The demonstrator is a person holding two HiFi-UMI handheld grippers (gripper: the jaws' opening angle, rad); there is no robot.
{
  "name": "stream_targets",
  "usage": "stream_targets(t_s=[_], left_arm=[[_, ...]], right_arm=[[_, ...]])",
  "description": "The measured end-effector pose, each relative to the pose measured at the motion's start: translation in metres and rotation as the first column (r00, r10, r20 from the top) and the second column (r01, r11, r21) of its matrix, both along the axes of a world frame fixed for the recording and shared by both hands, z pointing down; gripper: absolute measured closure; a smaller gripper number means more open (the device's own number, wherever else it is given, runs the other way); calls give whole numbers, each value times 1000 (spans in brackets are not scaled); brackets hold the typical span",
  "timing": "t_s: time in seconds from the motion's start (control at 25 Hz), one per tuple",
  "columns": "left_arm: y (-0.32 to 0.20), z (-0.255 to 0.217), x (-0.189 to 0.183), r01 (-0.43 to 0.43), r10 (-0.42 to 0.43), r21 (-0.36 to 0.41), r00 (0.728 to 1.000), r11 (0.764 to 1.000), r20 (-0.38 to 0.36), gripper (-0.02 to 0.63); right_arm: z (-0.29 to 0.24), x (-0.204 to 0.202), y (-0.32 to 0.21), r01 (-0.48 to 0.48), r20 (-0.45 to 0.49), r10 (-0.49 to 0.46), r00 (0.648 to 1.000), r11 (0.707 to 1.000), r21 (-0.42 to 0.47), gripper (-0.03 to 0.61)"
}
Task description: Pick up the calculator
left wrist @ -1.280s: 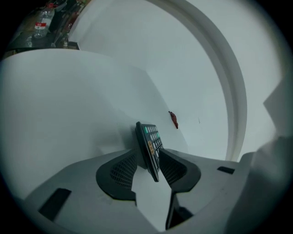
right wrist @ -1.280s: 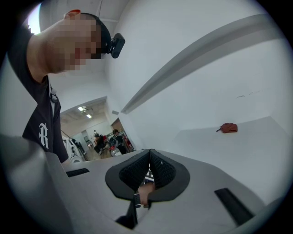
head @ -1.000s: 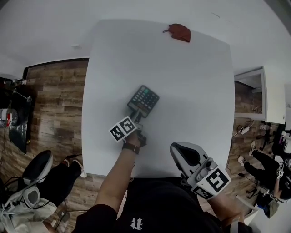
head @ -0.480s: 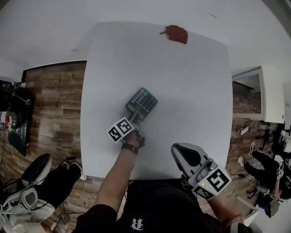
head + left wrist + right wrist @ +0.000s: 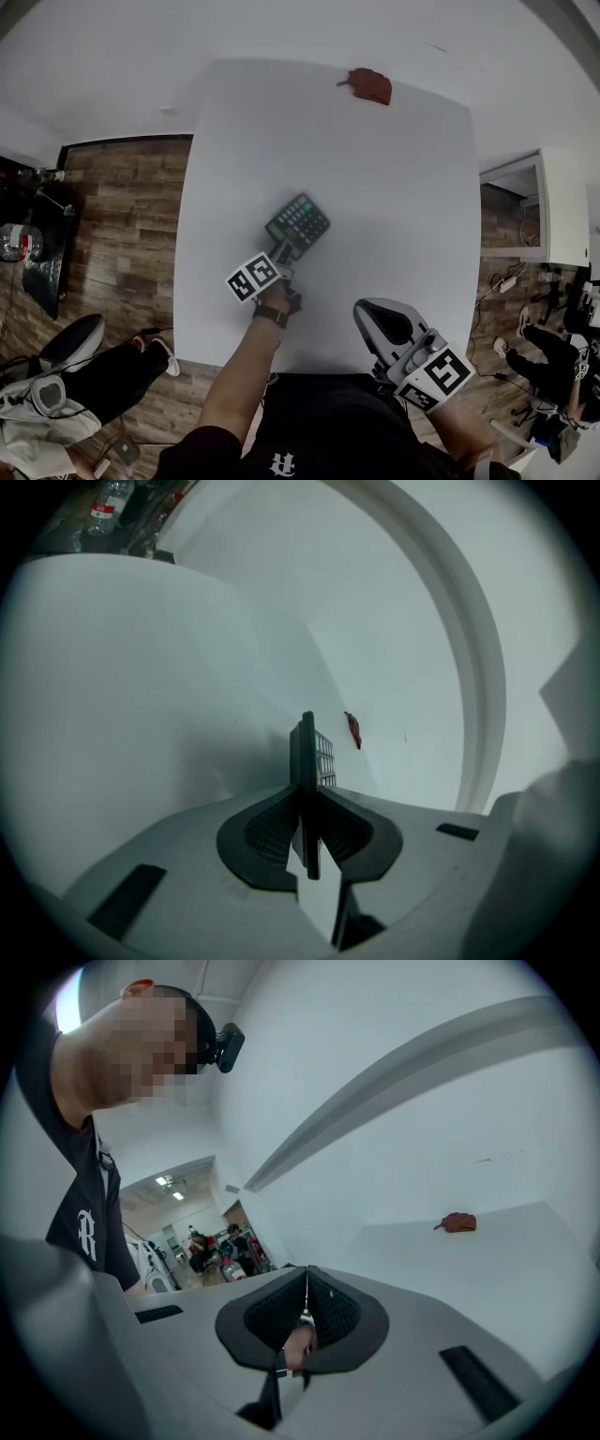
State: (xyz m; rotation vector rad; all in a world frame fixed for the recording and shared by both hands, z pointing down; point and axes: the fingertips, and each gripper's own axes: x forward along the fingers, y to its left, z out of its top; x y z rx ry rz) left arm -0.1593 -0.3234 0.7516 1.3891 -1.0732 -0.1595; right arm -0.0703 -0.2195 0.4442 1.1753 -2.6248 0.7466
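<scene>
**Left tongs.** The left tongs (image 5: pixel 284 246) are pinching the near end of the dark rectangular calculator with rows of grey and green keys (image 5: pixel 298 220). In the left gripper view the calculator (image 5: pixel 304 747) stands edge-on between the two ribbed dark pads (image 5: pixel 267 829), which press on its opposite faces. The jaws have just been closing, with the calculator between them. The marker cube of these tongs (image 5: pixel 255 278) sits just behind the grip, toward the near edge of the bench.

**Calculator position.** The calculator is over the white rectangular bench (image 5: pixel 394 187), somewhat left of its centre and well apart from every edge. Its long axis runs from the tongs toward the far right corner. Whether its far end touches the bench surface cannot be told.

**Right tongs.** The right tongs (image 5: pixel 367 314) are held at the near edge of the bench, toward the near right corner, well apart from the calculator. In the right gripper view their jaws are pressed together tip to tip with nothing between them.

**Other items.** A small red-brown crumpled object (image 5: pixel 368 84) lies at the far edge of the bench, toward the far right corner, well apart from both tongs.
</scene>
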Motion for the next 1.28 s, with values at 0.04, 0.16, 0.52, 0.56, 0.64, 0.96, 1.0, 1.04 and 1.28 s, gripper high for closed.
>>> stream_targets(t_s=[0.04,0.16,0.52,0.56,0.64,0.96,1.0,1.04,1.28], left_arm=[[1,-5,-1,1,-1,8,1000,1000,2,562],[6,-22,-5,3,-4,42,1000,999,7,563],[32,-93,-14,30,-31,157,1000,987,2,561],[35,-103,-15,34,-35,174,999,984,1,561],[44,-126,-17,43,-45,212,999,976,3,561],[92,-226,-9,46,-68,365,997,930,46,561],[98,-238,-6,44,-68,386,996,922,51,561],[104,-251,-2,40,-68,409,996,912,53,561],[142,-320,17,29,-85,537,993,843,80,561]], right_arm=[[-1,-1,1,5,4,-5,1000,1000,5,565],[-4,-4,4,26,16,-27,1000,999,26,565],[-21,-12,22,104,37,-108,994,990,91,565],[-24,-13,23,114,37,-118,992,988,102,565],[-30,-14,26,135,34,-141,989,982,130,565],[-68,-8,41,188,58,-208,976,952,241,565],[-73,-6,44,192,62,-214,975,949,251,565],[-77,-3,47,196,66,-220,973,945,261,565],[-104,14,69,225,76,-264,962,917,331,565]])
